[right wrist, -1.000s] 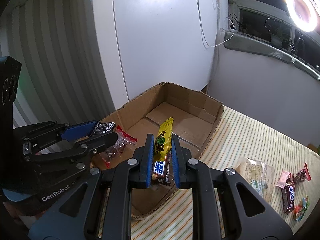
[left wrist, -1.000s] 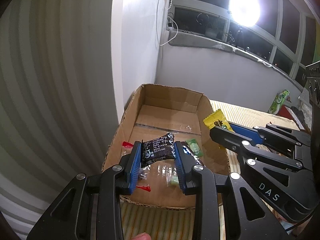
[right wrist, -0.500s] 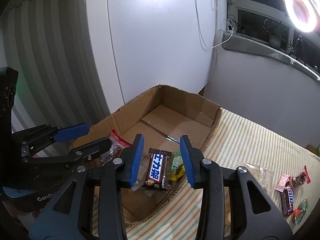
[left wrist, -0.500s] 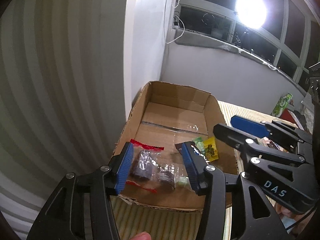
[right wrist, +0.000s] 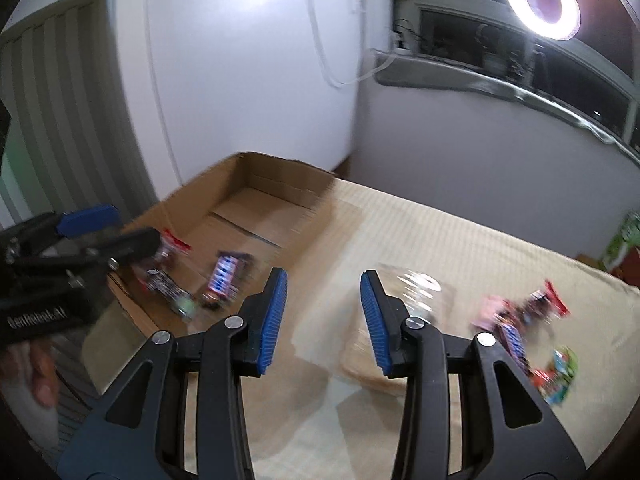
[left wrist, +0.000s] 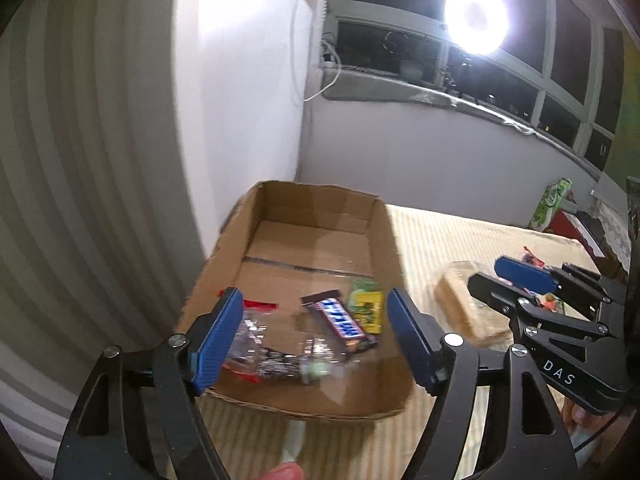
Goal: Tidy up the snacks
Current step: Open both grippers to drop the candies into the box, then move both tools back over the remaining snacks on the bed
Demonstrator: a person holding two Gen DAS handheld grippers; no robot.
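An open cardboard box (left wrist: 384, 232) (right wrist: 256, 176) sits at the table's left. In its near end lie a Snickers bar (left wrist: 340, 320) (right wrist: 224, 276), a yellow packet (left wrist: 368, 312), a black packet (left wrist: 276, 368) and clear red-edged wrappers (left wrist: 248, 328). My left gripper (left wrist: 316, 336) hovers over them with its jaws opening and nothing between them. My right gripper (right wrist: 322, 316) is open and empty over the striped cloth (right wrist: 440, 240), right of the box. A clear pack (right wrist: 416, 288) (left wrist: 468, 304) and a pile of small snacks (right wrist: 520, 320) lie on the cloth.
A white panel and a striped wall stand behind and left of the box. A green package (left wrist: 554, 204) rests at the table's far right edge. A ring light (right wrist: 540, 0) glares above the window sill. A hand (right wrist: 40, 376) holds the left gripper.
Both grippers let go of their snacks into the box: the left dropped the black packet, the right the Snickers and yellow packet. The right gripper then swung right over the cloth.
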